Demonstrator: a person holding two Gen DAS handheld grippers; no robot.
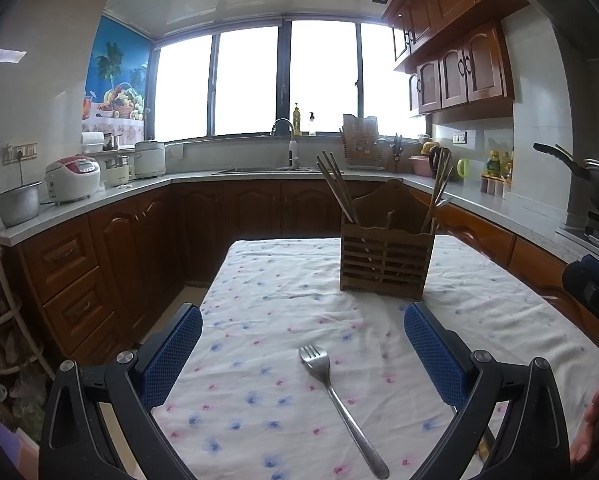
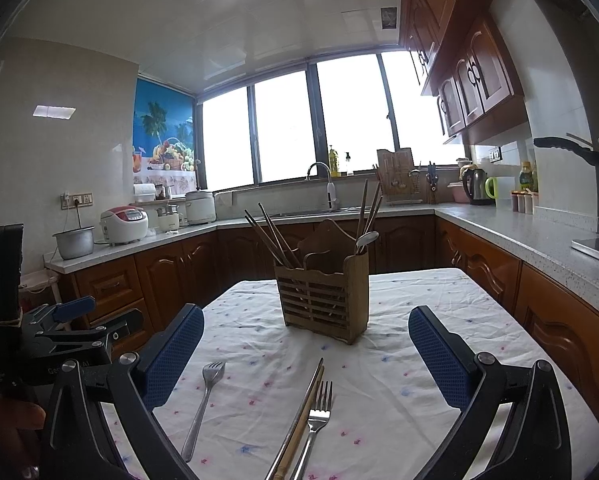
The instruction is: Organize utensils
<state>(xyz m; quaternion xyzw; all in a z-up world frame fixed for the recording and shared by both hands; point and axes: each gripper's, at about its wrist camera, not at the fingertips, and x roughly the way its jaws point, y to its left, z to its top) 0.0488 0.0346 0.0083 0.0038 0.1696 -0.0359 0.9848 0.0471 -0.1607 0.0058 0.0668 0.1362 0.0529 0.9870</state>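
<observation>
on the white tablecloth with small blue and pink flowers (image 1: pixel 283 280), the brown slatted wooden utensil holder (image 1: pixel 385 258) stands at 12 o'clock, with brown chopsticks (image 1: pixel 335 188) inside. the left gripper (image 1: pixel 302 326) is wide open and empty above a steel fork (image 1: pixel 339 400). the right gripper (image 2: pixel 305 330) is also wide open and empty; at 6 o'clock lie a second steel fork (image 2: pixel 313 424) and a pair of long chopsticks (image 2: pixel 299 420) touching it.

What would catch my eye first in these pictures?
Probably the wooden holder standing mid-table on the flowered cloth, chopsticks sticking up from it. Nearer the cameras, two forks and a chopstick pair lie loose on the cloth, framed by open blue-padded grippers.
</observation>
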